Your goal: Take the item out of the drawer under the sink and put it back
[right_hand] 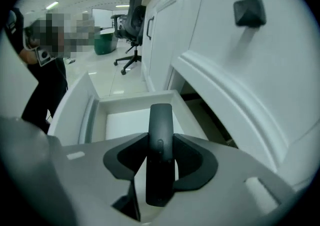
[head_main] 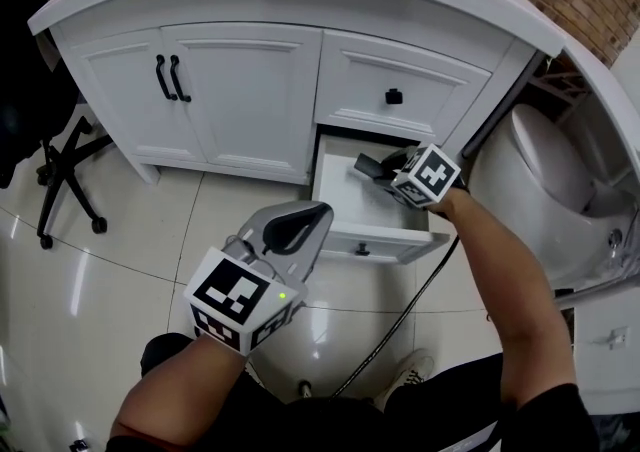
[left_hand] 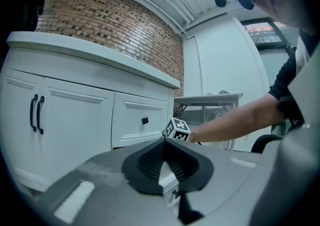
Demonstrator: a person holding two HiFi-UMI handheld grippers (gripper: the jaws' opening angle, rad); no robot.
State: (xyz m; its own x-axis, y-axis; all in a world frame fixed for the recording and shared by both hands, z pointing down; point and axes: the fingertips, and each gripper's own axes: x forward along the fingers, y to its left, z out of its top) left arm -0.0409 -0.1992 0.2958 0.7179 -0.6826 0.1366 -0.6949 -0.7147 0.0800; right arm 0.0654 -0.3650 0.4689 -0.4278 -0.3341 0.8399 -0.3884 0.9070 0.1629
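Observation:
The drawer (head_main: 335, 202) under the sink counter stands pulled out, white inside. My right gripper (head_main: 380, 168) hangs over it, pointing steeply down, shut on a slim black remote-like item (head_main: 366, 167). In the right gripper view the item (right_hand: 161, 120) stands upright between the two dark pads, its top end over the drawer's bare floor (right_hand: 125, 120). My left gripper (head_main: 300, 225) is held out in front of the cabinet, away from the drawer, with its jaw tips together and nothing in them. Its own view shows the left gripper (left_hand: 165, 142) aimed at the cabinet and the right arm.
Above the open drawer is a shut drawer with a black knob (head_main: 393, 96). Cabinet doors with black handles (head_main: 172, 78) lie to the left. A chair base (head_main: 65, 180) stands far left, a white toilet (head_main: 545, 175) right. A black cable (head_main: 400, 320) crosses the tiled floor.

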